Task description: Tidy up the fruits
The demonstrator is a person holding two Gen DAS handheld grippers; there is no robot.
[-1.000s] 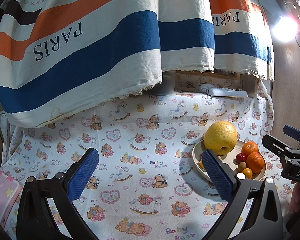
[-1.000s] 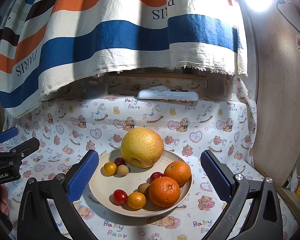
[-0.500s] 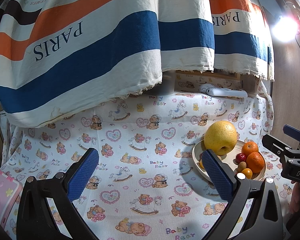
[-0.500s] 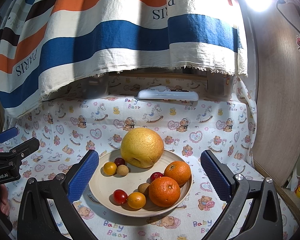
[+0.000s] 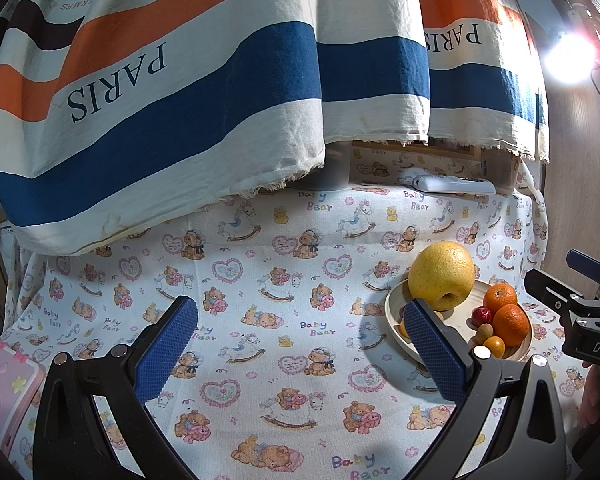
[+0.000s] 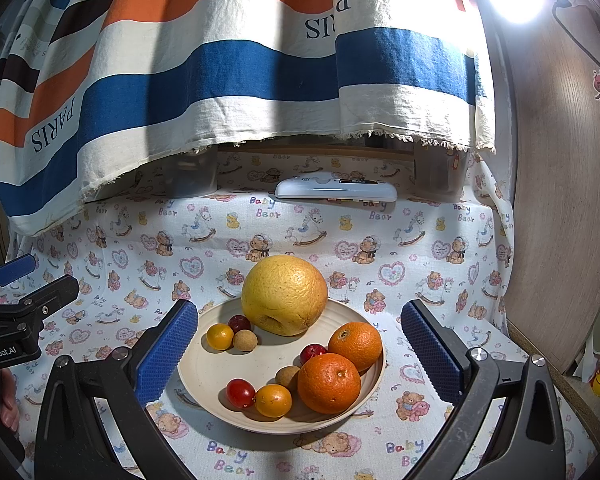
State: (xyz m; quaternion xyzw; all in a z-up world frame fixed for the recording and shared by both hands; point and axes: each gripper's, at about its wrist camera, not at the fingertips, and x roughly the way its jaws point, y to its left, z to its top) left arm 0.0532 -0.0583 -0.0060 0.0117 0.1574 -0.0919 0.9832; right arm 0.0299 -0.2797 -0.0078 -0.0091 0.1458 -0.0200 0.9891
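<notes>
A cream plate holds a large yellow pomelo, two oranges, and several small red, yellow and brown fruits. My right gripper is open and empty, its jaws on either side of the plate and just short of it. The plate also shows at the right of the left wrist view, with the pomelo on it. My left gripper is open and empty over the cloth, left of the plate.
A teddy-bear print cloth covers the table. A striped PARIS cloth hangs at the back above a white remote-like device. A wooden wall stands at the right. A pink object lies at the far left.
</notes>
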